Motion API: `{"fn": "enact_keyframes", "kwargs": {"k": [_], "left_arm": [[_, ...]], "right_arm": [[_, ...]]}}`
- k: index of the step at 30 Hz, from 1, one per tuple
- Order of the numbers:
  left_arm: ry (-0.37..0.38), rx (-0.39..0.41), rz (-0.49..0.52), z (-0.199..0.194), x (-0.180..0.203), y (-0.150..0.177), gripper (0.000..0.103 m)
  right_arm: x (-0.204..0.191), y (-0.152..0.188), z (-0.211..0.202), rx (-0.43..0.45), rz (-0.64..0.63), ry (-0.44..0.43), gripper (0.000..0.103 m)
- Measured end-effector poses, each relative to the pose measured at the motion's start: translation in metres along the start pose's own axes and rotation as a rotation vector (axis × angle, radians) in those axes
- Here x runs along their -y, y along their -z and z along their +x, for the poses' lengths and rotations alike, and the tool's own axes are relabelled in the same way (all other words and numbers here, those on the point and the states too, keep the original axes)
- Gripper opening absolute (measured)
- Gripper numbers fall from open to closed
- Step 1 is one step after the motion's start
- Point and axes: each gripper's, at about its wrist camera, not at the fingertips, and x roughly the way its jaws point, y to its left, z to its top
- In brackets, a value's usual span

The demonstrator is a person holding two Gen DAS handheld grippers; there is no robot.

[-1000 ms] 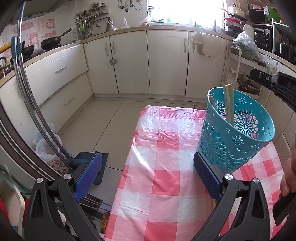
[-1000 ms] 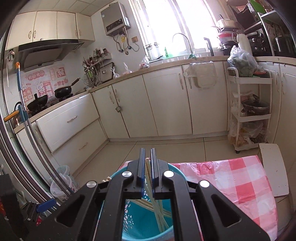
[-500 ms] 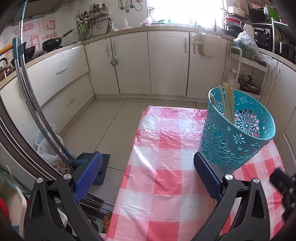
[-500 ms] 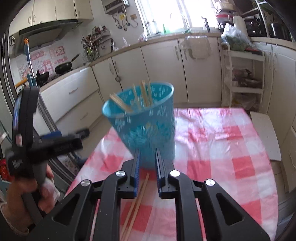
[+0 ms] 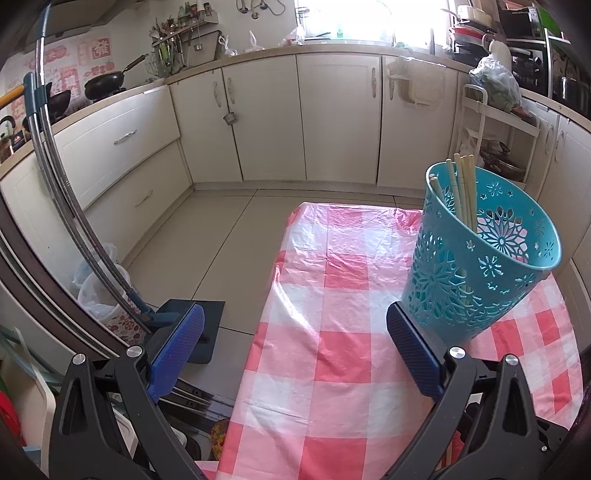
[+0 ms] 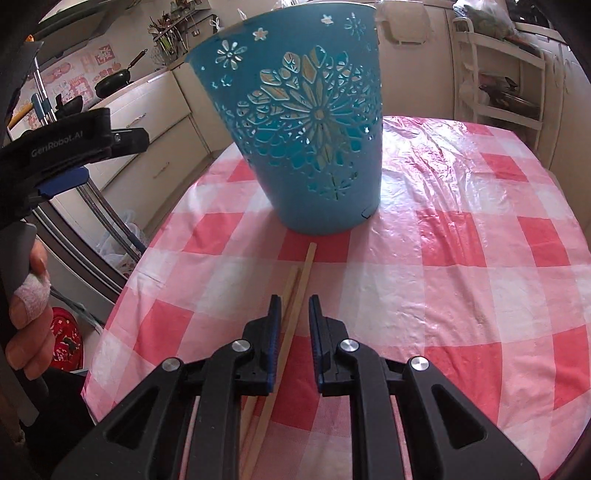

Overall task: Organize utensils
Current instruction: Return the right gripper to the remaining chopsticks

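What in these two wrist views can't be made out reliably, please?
- Chopsticks on the cloth: near ends hidden under the right claw in the right wrist view; pad contact unclear.
- Blue basket: rim cut off by the top edge there, so its contents show only through the cutouts.
- Chopsticks in the basket: left wrist view, lower parts hidden by the wall; count uncertain.

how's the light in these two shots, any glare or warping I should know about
Left wrist view: window blown out white, cabinets bowed by fisheye. Right wrist view: sheen on the plastic tablecloth, blue basket backlit, dark vignette in the corners; both sharp.
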Motion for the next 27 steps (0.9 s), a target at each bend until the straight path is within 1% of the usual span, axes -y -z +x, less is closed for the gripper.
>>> {"fn": "enact_keyframes", "kwargs": {"k": [11, 14, 16, 20, 24, 27], "left_arm": [[-0.002, -0.008, 0.006, 0.003, 0.002, 0.001, 0.095], [-0.003, -0.009, 0.01, 0.003, 0.002, 0.002, 0.095], [-0.004, -0.012, 0.015, 0.004, 0.003, 0.003, 0.095], [0.001, -0.024, 0.023, 0.006, 0.004, 0.005, 0.095], [0.052, -0.076, 0.061, 0.013, 0.014, 0.015, 0.095], [0.116, -0.136, 0.107, 0.019, 0.028, 0.027, 0.095]], "right_arm": [[-0.002, 0.001, 0.01, -0.036, -0.022, 0.03, 0.016], [-0.007, 0.002, 0.011, -0.036, -0.056, 0.056, 0.014], [-0.008, 0.002, 0.011, -0.04, -0.081, 0.074, 0.009], [-0.007, 0.006, 0.007, -0.052, -0.124, 0.095, 0.007], [0.002, 0.013, -0.004, -0.067, -0.136, 0.123, 0.006], [0.017, 0.019, -0.016, -0.072, -0.113, 0.155, 0.006]]}}
